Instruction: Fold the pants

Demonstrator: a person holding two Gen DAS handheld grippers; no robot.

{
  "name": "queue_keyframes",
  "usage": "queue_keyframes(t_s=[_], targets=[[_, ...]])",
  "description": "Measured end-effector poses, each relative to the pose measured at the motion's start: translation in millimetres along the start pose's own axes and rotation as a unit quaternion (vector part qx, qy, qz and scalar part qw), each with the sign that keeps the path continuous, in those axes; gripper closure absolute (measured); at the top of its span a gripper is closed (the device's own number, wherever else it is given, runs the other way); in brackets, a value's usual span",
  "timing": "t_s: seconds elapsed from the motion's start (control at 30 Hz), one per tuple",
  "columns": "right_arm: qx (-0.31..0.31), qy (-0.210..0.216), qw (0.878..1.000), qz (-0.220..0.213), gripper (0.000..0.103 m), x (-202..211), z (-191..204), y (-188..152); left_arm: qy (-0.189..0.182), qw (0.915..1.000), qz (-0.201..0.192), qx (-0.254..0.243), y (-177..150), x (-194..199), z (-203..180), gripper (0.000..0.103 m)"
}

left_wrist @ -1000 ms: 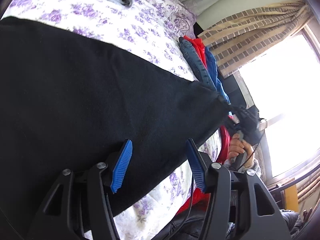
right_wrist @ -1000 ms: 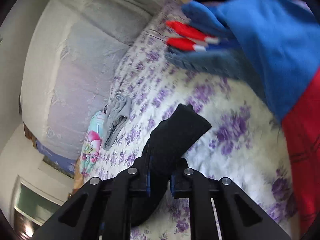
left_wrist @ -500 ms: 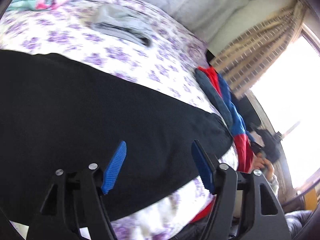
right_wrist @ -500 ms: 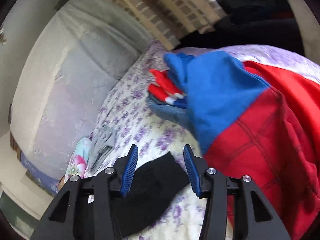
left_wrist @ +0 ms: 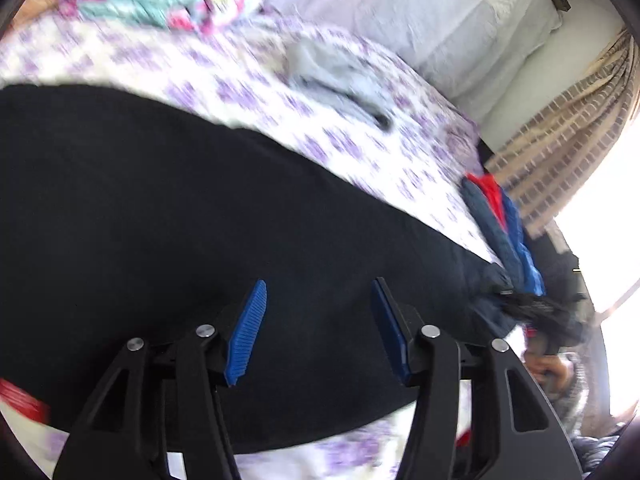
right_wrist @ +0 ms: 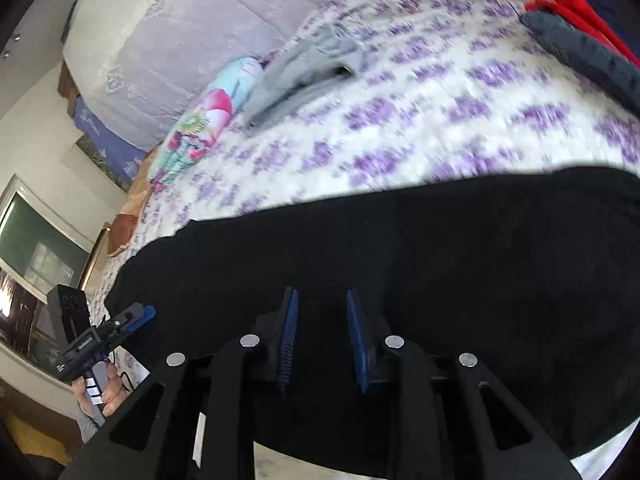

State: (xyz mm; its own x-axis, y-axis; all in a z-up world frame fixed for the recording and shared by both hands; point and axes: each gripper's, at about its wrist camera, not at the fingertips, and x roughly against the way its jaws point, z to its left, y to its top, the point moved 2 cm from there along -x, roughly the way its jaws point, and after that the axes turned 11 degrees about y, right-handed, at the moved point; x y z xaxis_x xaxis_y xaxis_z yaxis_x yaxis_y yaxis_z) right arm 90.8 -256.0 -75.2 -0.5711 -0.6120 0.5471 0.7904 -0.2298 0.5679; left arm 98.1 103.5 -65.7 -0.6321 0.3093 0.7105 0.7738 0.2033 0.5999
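Black pants (left_wrist: pixel 200 220) lie spread flat across the purple-flowered bed sheet (left_wrist: pixel 248 80). My left gripper (left_wrist: pixel 318 284) hovers over their near part, jaws apart and closing, with no cloth pinched between the blue pads. My right gripper (right_wrist: pixel 321 292) hangs over the same pants (right_wrist: pixel 440 248), its narrower jaws also closing, and no cloth is caught between its pads. At the far right of the left wrist view the right gripper (left_wrist: pixel 536 308) sits by the pants' end. The left gripper (right_wrist: pixel 108 336) appears at the lower left of the right wrist view, held by a hand (right_wrist: pixel 108 396).
A folded grey garment (right_wrist: pixel 312 68) and a bright patterned bundle (right_wrist: pixel 204 120) lie further up the bed. Red and blue clothes (left_wrist: pixel 500 216) are piled at the bed's edge near a checked curtain (left_wrist: pixel 560 132) and a bright window. Pale bedding (left_wrist: pixel 440 20) lines the back.
The right gripper let go of the pants' corner, opened and swung from the red and blue clothes to above the pants. The left gripper moved along the pants and tilted up.
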Motion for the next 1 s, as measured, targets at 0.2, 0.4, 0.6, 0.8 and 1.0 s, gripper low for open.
queue_keyframes(t_s=[0.2,0.4,0.6,0.8,1.0], targets=[[0.092,0.088,0.991,0.037,0.049,-58,89,65,0.103,0.9896,-0.054,0.085,22,36,79,0.036],[0.088,0.142,0.971,0.171,0.045,-201,135,99,0.101,0.9898,-0.073,0.07,2,34,95,0.036],[0.111,0.104,0.965,0.212,0.045,-274,155,96,0.114,0.9898,-0.085,0.014,-2,25,77,0.021],[0.158,0.08,0.952,0.25,0.082,-294,164,77,0.113,0.9892,-0.093,-0.013,-2,20,72,0.013],[0.171,0.023,0.963,0.208,0.087,-299,156,96,0.109,0.9905,-0.084,-0.008,0,20,74,0.012]])
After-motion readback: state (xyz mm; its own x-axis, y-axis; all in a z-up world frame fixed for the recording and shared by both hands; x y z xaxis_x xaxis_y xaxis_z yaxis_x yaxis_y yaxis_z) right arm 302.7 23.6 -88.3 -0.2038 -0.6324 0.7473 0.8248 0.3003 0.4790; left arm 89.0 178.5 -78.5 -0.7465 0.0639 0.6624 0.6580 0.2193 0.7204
